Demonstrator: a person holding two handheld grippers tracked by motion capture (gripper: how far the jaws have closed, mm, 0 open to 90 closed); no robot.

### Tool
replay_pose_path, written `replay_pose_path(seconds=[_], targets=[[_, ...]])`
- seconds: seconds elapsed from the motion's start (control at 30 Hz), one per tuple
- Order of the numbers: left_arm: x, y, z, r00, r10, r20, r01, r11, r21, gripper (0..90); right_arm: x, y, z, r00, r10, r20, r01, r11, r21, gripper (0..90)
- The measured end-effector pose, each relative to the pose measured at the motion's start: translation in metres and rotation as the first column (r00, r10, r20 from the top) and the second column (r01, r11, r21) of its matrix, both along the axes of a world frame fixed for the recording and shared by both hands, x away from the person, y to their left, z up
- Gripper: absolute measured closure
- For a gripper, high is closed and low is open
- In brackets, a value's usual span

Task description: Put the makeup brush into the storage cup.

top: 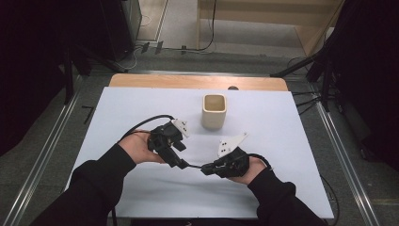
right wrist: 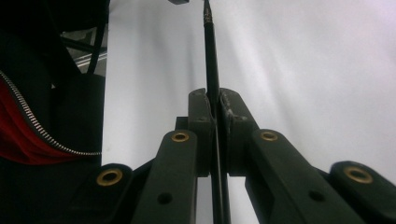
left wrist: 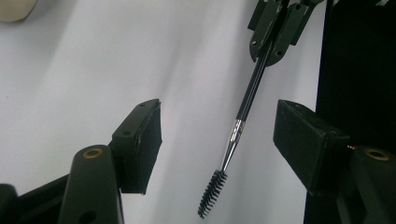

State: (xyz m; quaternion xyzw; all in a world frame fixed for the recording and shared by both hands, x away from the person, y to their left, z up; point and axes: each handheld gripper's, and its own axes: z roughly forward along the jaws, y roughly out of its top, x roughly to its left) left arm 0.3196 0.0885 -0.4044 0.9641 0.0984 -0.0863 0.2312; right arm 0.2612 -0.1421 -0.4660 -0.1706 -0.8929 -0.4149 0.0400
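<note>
We clench our right gripper (top: 207, 168) on the handle of the thin black spoolie brush (left wrist: 236, 132) and hold it low over the near middle of the white table (top: 117, 113), bristles between our left gripper's (left wrist: 217, 135) spread jaws, apparently for a handover

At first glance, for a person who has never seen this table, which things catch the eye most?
First, the thin black spoolie brush: the right gripper is shut on its handle, and its bristled tip points between the wide-open jaws of the left gripper. Both grippers meet low over the white table, near the person's edge. Behind them a cream square cup stands upright and alone.
</note>
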Motion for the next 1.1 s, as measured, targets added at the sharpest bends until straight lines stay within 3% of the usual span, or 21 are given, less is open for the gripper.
replay_pose_path(seconds=[0.27,0.57,0.87,0.97,1.1], targets=[[0.000,0.008,-0.004,0.9994,0.035,0.002,-0.035,0.9980,-0.052,30.6,-0.003,-0.013,0.000,0.9991,-0.040,-0.011,0.040,0.999,-0.002,85.9],[0.001,0.018,-0.007,0.9959,0.090,-0.001,-0.090,0.9934,-0.072,30.5,-0.006,-0.024,0.001,0.9964,-0.084,-0.015,0.084,0.996,0.003,85.9],[-0.002,0.029,-0.010,0.9913,0.131,-0.016,-0.132,0.9846,-0.115,30.4,-0.008,-0.031,0.000,0.9927,-0.118,-0.023,0.119,0.993,0.006,85.9],[-0.004,0.030,-0.014,0.9868,0.160,-0.026,-0.162,0.9814,-0.103,30.3,-0.009,-0.034,0.001,0.9906,-0.135,-0.020,0.136,0.991,0.008,85.8],[-0.006,0.033,-0.017,0.9827,0.182,-0.034,-0.185,0.9744,-0.127,30.4,-0.010,-0.037,0.001,0.9859,-0.166,-0.017,0.166,0.986,-0.003,85.8]])
